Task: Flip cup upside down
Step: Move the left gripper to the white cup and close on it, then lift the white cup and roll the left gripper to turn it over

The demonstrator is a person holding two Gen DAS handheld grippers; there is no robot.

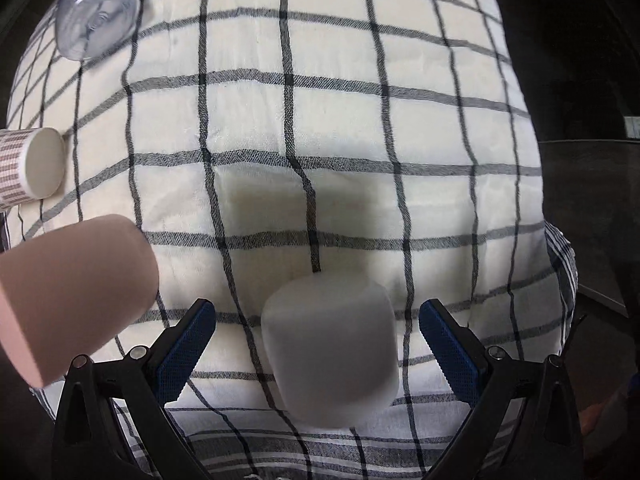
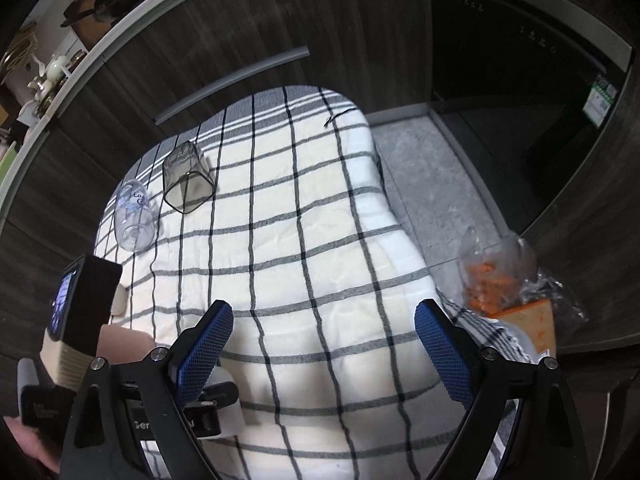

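Note:
A frosted white cup (image 1: 332, 348) stands base up on the checked cloth (image 1: 320, 120), between my left gripper's (image 1: 316, 344) open blue pads, which do not touch it. A pink cup (image 1: 76, 296) stands base up just left of the left finger. A patterned paper cup (image 1: 32, 168) and a clear cup (image 1: 96, 12) stand base up further off at the left. My right gripper (image 2: 324, 352) is open and empty above the cloth (image 2: 320, 240). In the right wrist view a clear cup (image 2: 134, 216) and a smoky grey cup (image 2: 186, 178) stand base up at the far left.
The left hand-held device (image 2: 76, 320) sits at the left edge of the right wrist view. A bag with orange contents (image 2: 500, 276) stands on the floor to the right of the table. Dark cabinets (image 2: 240, 20) stand behind.

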